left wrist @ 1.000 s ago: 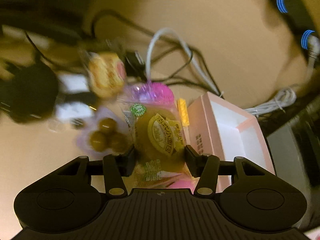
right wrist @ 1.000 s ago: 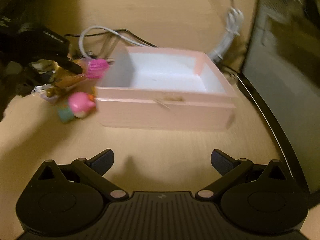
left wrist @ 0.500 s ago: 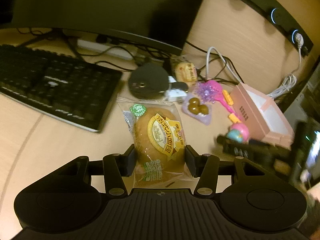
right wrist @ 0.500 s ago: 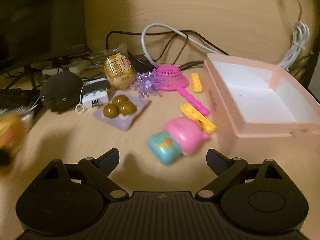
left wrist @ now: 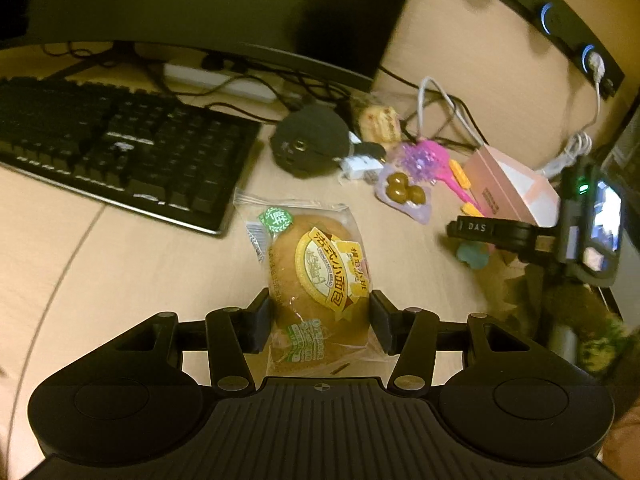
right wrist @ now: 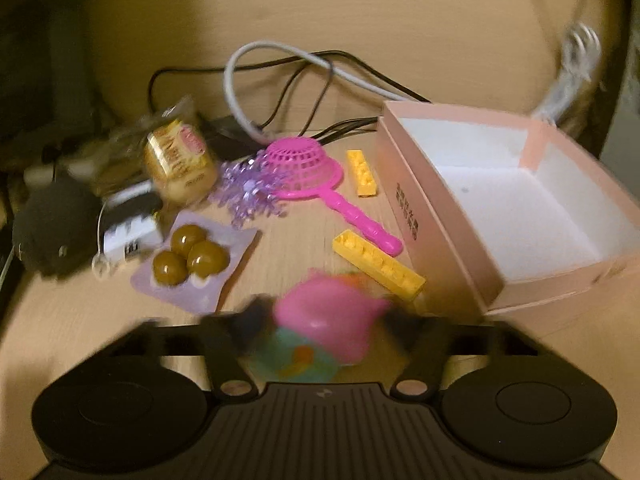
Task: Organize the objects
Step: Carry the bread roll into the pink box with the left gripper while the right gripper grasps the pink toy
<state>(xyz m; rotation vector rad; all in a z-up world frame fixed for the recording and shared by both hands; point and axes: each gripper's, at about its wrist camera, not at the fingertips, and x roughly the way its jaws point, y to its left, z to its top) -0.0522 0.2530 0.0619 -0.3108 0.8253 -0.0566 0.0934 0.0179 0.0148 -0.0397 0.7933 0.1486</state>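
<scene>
Two views, left wrist first:
Left tongs [left wrist: 322,314]: clamped on a wrapped bun [left wrist: 318,276], above the surface [left wrist: 120,264].
Beyond: keyboard [left wrist: 112,148], right tongs [left wrist: 472,228] over a toy.

Right wrist:
Right tongs [right wrist: 320,328]: blurred around a pink-and-teal toy [right wrist: 320,336]; grip cannot be told.
Pink box [right wrist: 500,200]: open, just right of the toy.
Nearby: pink strainer [right wrist: 316,172], yellow bricks [right wrist: 378,264].

We note a black computer keyboard [left wrist: 120,148] on the pale wooden surface [left wrist: 132,264], beneath a dark monitor [left wrist: 192,0]; tangled black and grey cables [right wrist: 280,76] behind.
</scene>
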